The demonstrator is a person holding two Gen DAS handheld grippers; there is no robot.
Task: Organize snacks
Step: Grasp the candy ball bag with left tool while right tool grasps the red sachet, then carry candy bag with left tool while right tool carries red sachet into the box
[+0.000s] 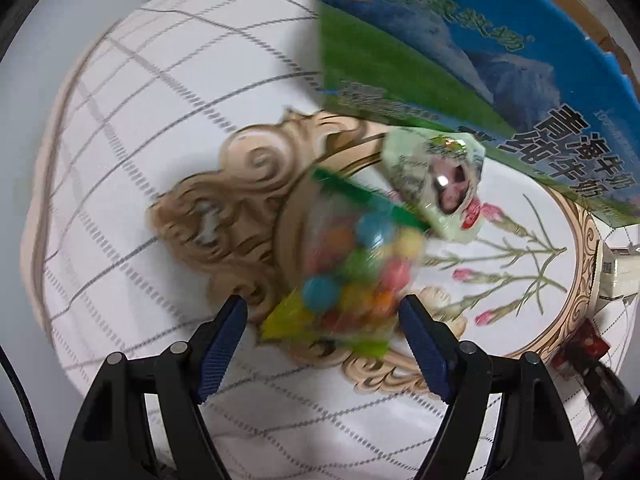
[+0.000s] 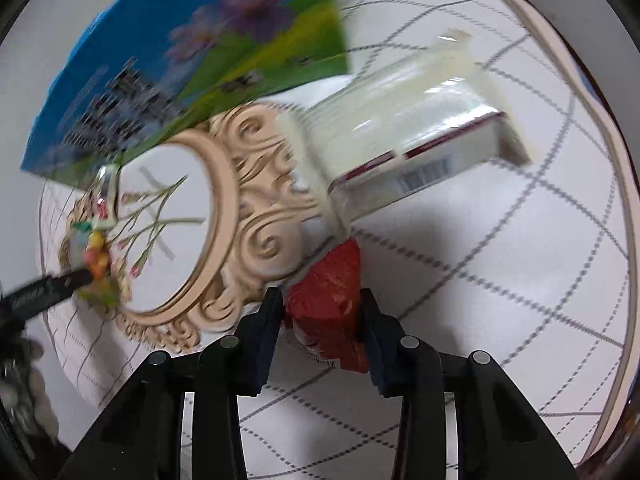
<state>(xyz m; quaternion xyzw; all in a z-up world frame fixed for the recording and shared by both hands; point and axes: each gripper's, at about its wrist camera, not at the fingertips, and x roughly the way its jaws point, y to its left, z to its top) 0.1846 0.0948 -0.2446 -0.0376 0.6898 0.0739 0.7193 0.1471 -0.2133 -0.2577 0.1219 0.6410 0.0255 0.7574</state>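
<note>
We are partway through sorting the snacks onto the tray. Two packets already lie on it: the candy bag, full of coloured balls, sits just ahead of our left gripper, and the green packet lies beyond the bag, touching its far end and close under the milk box. The left jaws stand wide apart, one on either side of the bag's near end, and neither pad appears to press on it, so we judge the bag as released there rather than held.

Our right gripper is clamped on the red packet, which fills the gap between the two pads and sticks out forward past their tips. The tray's carved edge is just ahead and to the left of these fingers; a white box stands further ahead and slightly to the right, touching or overlapping the tray's rim. The picture is too blurred to say which.

So what remains, as we judge it, is to bring the red packet onto the tray, and perhaps the white box too.

Both grippers point down at a slant toward the cloth, left low over the tray's near rim, right just short of the tray's opposite side.
</note>
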